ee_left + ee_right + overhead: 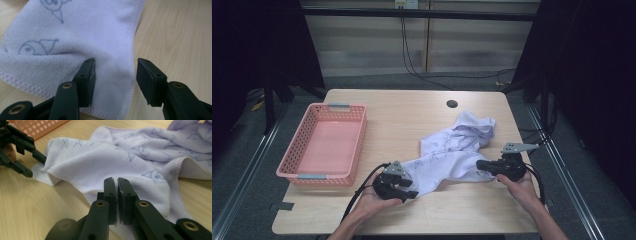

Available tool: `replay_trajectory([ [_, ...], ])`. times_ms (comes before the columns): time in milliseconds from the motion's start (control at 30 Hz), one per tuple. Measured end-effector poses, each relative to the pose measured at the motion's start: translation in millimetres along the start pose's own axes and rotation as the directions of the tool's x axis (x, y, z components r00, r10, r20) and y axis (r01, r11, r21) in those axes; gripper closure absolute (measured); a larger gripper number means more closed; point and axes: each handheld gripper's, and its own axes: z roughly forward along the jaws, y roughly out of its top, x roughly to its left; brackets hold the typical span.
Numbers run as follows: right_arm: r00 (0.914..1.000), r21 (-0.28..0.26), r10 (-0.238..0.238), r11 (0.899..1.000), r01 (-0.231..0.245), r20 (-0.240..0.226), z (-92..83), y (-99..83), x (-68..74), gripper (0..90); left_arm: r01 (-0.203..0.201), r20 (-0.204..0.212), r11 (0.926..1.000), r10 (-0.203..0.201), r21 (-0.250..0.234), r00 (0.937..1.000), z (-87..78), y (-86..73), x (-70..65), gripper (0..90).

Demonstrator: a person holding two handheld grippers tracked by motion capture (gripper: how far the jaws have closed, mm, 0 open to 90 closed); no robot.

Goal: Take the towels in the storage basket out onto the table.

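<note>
Printed lavender towel point(452, 152) lies crumpled at table point(412, 107) centre-right, toward four o'clock. Soft, limp, light; best gripped at hemmed corners. Right gripper point(117, 185) clenched on its edge; left gripper point(115, 72) released, straddling a corner.

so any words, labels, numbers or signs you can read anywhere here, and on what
No readable text anywhere.
towel: pale blue printed cartoon figures, no letters or numbers among them.
pink basket: plain perforated walls, no label.
grippers' black jaws in both gripper views: brass rivets, no markings.
small fitting on the far wall: too small and blurred to tell whether it bears any text.
</note>
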Motion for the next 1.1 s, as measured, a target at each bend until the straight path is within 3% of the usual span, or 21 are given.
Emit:
replay_trajectory([
  [33,1.0000,-0.002,0.000,1.000,0.000,0.002,-0.6,0.6,-1.2,85.7,-0.005,-0.001,1.0000,0.005,-0.005,1.0000,0.3,-0.7,-1.2,50.1],
  [67,1.0000,-0.007,0.005,1.000,-0.005,0.006,-1.8,1.3,-3.0,85.7,-0.030,-0.026,0.9995,0.030,0.005,0.9992,-0.1,-1.1,-3.4,50.7],
  [200,0.9987,-0.032,0.038,0.999,-0.037,0.032,-8.7,3.3,-12.2,85.7,-0.093,-0.089,0.9954,0.095,0.020,0.9915,-1.6,-3.8,-11.1,68.4],
  [267,0.9979,-0.047,0.050,0.998,-0.048,0.041,-13.1,3.1,-16.7,85.7,-0.094,-0.084,0.9954,0.096,0.018,0.9918,-3.2,-6.0,-12.7,76.9],
  [300,0.9971,-0.052,0.063,0.997,-0.060,0.043,-16.4,2.3,-19.5,85.8,-0.094,-0.070,0.9953,0.096,0.023,0.9929,-4.1,-7.0,-13.4,85.4],
  [433,0.9969,-0.051,0.067,0.997,-0.065,0.041,-17.5,1.8,-20.9,85.7,-0.018,-0.013,0.9995,0.018,0.026,0.9998,-6.5,-6.5,-6.1,88.0],
  [533,0.9975,-0.056,0.064,0.997,-0.062,0.032,-17.1,3.8,-20.4,85.7,0.069,0.017,0.9961,-0.068,-0.056,0.9975,-14.8,-2.2,6.6,88.1],
  [600,0.9977,-0.056,0.060,0.997,-0.058,0.032,-18.2,7.7,-20.8,85.7,0.104,0.031,0.9878,-0.102,-0.116,0.9944,-24.8,2.1,14.0,88.1],
  [633,0.9977,-0.076,0.060,0.995,-0.057,0.031,-21.3,13.8,-22.5,85.8,0.127,0.027,0.9757,-0.125,-0.178,0.9918,-38.0,9.1,21.4,88.0],
  [667,0.9977,-0.076,0.060,0.995,-0.057,0.031,-21.3,13.8,-22.5,85.8,0.127,0.027,0.9757,-0.125,-0.178,0.9918,-38.0,9.1,21.4,88.0],
  [700,0.9973,-0.092,0.067,0.994,-0.064,0.030,-23.4,18.4,-23.6,85.9,0.140,0.031,0.9691,-0.137,-0.203,0.9901,-44.5,13.4,25.2,88.0],
  [800,0.9975,-0.124,0.058,0.991,-0.053,0.040,-31.1,37.4,-26.9,86.0,0.140,0.003,0.9528,-0.144,-0.269,0.9895,-62.6,30.1,33.7,88.1],
  [833,0.9979,-0.138,0.042,0.990,-0.035,0.049,-35.9,50.5,-26.3,86.1,0.124,-0.018,0.9460,-0.136,-0.299,0.9906,-73.3,43.8,38.9,88.1],
  [867,0.9979,-0.138,0.042,0.990,-0.035,0.049,-35.9,50.5,-26.3,86.1,0.124,-0.018,0.9460,-0.136,-0.299,0.9906,-73.3,43.8,38.9,88.1],
  [900,0.9976,-0.145,0.039,0.989,-0.030,0.058,-39.3,58.3,-25.3,86.2,0.126,-0.019,0.9388,-0.140,-0.321,0.9900,-78.4,51.0,41.2,88.1],
  [967,0.9959,-0.190,0.021,0.982,-0.004,0.088,-50.4,81.3,-22.1,86.3,0.109,-0.033,0.9277,-0.130,-0.357,0.9910,-90.9,65.7,43.7,88.1],
  [1000,0.9952,-0.205,0.016,0.979,0.004,0.096,-54.5,88.9,-20.4,86.3,0.095,-0.043,0.9120,-0.122,-0.399,0.9916,-105.1,78.4,45.3,88.1],
  [1033,0.9946,-0.218,0.012,0.976,0.011,0.103,-58.6,96.6,-18.4,86.4,0.095,-0.043,0.9120,-0.122,-0.399,0.9916,-105.1,78.4,45.3,88.1],
  [1100,0.9944,-0.230,0.005,0.973,0.019,0.105,-63.1,104.3,-16.7,86.4,0.095,-0.050,0.8930,-0.130,-0.440,0.9903,-120.8,90.3,47.7,88.1],
])
